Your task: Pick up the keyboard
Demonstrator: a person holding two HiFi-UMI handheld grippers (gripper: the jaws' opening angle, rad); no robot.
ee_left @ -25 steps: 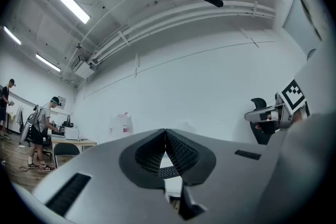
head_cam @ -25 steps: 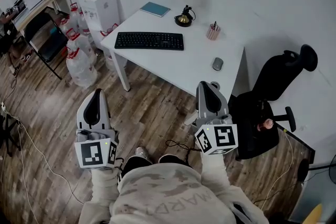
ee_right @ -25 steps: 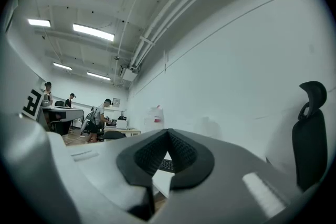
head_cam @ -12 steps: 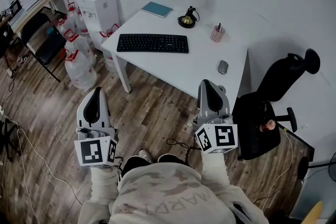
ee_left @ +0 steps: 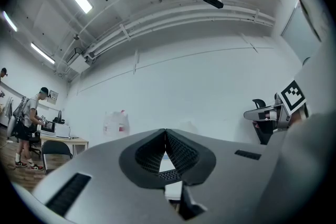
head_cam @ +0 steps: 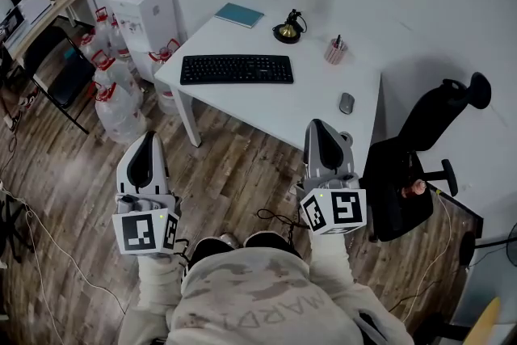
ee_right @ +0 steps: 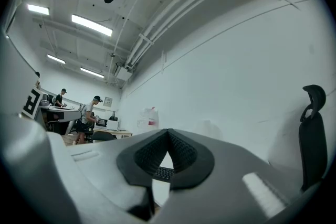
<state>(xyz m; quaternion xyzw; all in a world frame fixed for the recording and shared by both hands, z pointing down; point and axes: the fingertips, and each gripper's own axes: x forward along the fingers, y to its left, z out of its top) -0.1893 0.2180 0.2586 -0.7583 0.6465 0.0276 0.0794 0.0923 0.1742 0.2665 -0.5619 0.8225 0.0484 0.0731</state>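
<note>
A wood-floored office, with a white counter [head_cam: 311,93] set by a pale wall. The head view alone takes in the whole counter: the black full-size keyboard [head_cam: 236,69] lies flat on its left half, with a mouse [head_cam: 346,103] and a pen cup [head_cam: 335,52] off to its right. The left tongs [head_cam: 148,141] and right tongs [head_cam: 317,129] hang short of the counter, each closed tight on nothing. Only the gripper views show ceiling light strips [ee_right: 92,24] and people [ee_right: 89,113] at a distant desk. Beneath the shut tips they catch only a sliver of keys.
</note>
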